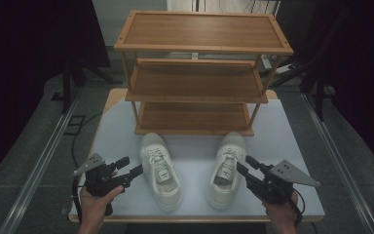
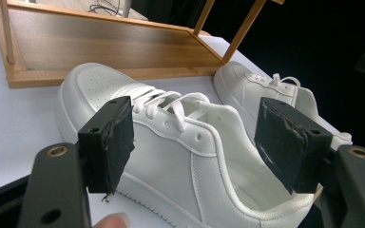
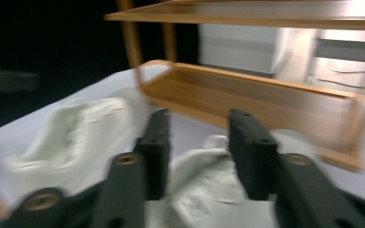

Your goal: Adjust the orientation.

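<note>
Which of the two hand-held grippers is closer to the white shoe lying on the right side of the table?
The right gripper: its tip sits just beside the right shoe, near the tongue. The left gripper is across the table, beside the left shoe.

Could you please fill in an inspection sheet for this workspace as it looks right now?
Surface: pale grey tabletop, tidy.
Job's things: two white lace-up sneakers, left sneaker and right sneaker, toes towards a three-tier bamboo shoe rack with bare shelves.
Clutter: nothing seen.
Grippers: left gripper open beside the left sneaker; right gripper at the right sneaker's heel, jaws partly closed, contact unclear through blur.
Cables: black cable beside the table.
Surroundings: dark curtains, grey floor.
</note>
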A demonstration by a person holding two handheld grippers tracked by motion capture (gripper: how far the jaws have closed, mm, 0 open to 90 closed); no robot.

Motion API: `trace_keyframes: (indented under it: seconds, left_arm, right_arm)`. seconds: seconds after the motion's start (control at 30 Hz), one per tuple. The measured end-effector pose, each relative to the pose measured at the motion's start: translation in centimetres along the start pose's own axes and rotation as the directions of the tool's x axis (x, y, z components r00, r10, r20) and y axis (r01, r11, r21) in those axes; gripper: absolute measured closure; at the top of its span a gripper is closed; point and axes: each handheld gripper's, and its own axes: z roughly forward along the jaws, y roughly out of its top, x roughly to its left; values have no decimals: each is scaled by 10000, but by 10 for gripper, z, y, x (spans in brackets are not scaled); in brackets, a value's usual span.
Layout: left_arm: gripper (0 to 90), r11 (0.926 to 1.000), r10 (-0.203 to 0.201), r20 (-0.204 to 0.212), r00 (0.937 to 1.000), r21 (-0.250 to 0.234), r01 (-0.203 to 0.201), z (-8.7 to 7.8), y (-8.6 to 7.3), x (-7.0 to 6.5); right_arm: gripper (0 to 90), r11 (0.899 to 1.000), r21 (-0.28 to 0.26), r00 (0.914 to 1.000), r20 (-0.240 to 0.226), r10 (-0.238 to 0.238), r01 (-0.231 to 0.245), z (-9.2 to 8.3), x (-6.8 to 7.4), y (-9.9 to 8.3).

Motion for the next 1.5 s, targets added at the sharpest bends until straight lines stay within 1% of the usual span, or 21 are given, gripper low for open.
trace_keyframes:
  seconds: [0.03, 0.1, 0.13, 0.27, 0.33, 0.37, 0.43, 0.5, 0.53, 0.67, 0.8, 0.87, 0.93, 0.97, 1.07, 1.1, 1.17, 1.2, 1.27, 1.37, 1.5]
  left_arm:
    - [289, 10000, -9, 1, 10000, 15, 9, 0, 0, 0]
    - [289, 10000, -29, 24, 10000, 26, 29, 1, 0, 0]
    - [289, 10000, -82, 21, 10000, 46, 82, 1, -1, 1]
    - [289, 9998, -181, 28, 9998, 61, 181, 2, -2, 1]
    - [290, 9996, -238, 54, 9997, 131, 237, 2, -2, 1]
    - [290, 9995, -274, 108, 9996, 134, 272, 3, -2, 1]
    - [290, 9993, -333, 181, 9993, 168, 330, 3, -2, 1]
    - [290, 9993, -331, 182, 9993, 171, 328, 3, -2, 1]
    - [290, 9993, -334, 170, 9993, 161, 331, 3, -2, 1]
    - [290, 9994, -326, 195, 9993, 129, 323, 2, -2, 1]
    - [290, 9995, -299, 206, 9993, 94, 297, 0, -1, 0]
    - [290, 9995, -315, 202, 9993, 102, 313, 0, -1, 0]
    - [290, 9995, -314, 219, 9993, 108, 312, 1, -2, 0]
    - [290, 9994, -314, 226, 9993, 129, 311, 1, -2, 0]
    - [290, 9994, -319, 224, 9992, 142, 316, 2, -2, 0]
    - [290, 9994, -328, 229, 9992, 141, 325, 2, -2, 0]
    - [290, 9993, -342, 244, 9991, 184, 338, 3, -2, 0]
    - [290, 9993, -343, 249, 9991, 184, 339, 3, -2, 0]
    - [290, 9992, -350, 248, 9991, 175, 345, 1, -2, 0]
    - [290, 9992, -407, 171, 9990, 59, 406, -3, -1, 2]
    - [290, 9988, -476, 98, 9988, -83, 477, -8, 0, 5]
  right_arm:
    - [674, 10000, 36, 9994, -333, -87, 88, 2, 5, 0]
    - [731, 9995, 147, 9969, -744, -265, 277, 8, 16, -1]
    - [753, 9989, 253, 9942, -1018, -357, 385, 12, 22, -2]
    - [821, 9944, 716, 9850, -1595, -659, 781, 26, 41, -7]
    - [837, 9931, 786, 9763, -2052, -693, 870, 33, 50, -10]
    - [844, 9922, 823, 9705, -2299, -720, 931, 36, 56, -11]
    - [858, 9880, 956, 9620, -2568, -933, 1213, 42, 67, -13]
    - [874, 9846, 1103, 9556, -2770, -1004, 1354, 49, 76, -16]
    - [881, 9828, 1195, 9539, -2820, -1026, 1410, 52, 80, -17]
    - [896, 9760, 1553, 9533, -2837, -1039, 1526, 66, 95, -24]
    - [897, 9632, 1973, 9553, -2673, -1263, 1825, 77, 107, -32]
    - [897, 9541, 2215, 9556, -2582, -1421, 2017, 82, 113, -38]
    - [897, 9465, 2415, 9576, -2432, -1547, 2142, 84, 116, -42]
    - [897, 9406, 2539, 9578, -2345, -1661, 2253, 86, 118, -45]
    - [898, 9336, 2612, 9578, -2144, -1915, 2451, 89, 120, -50]
    - [898, 9366, 2582, 9593, -2147, -1837, 2371, 89, 120, -51]
    - [898, 9431, 2559, 9604, -2325, -1534, 2126, 89, 120, -52]
    - [898, 9446, 2540, 9582, -2467, -1445, 2079, 89, 122, -53]
    - [897, 9463, 2449, 9525, -2689, -1428, 2110, 91, 128, -54]
    - [896, 9455, 2388, 9450, -2919, -1476, 2214, 97, 141, -56]
    - [881, 9484, 2334, 9288, -3490, -1243, 2147, 109, 159, -58]
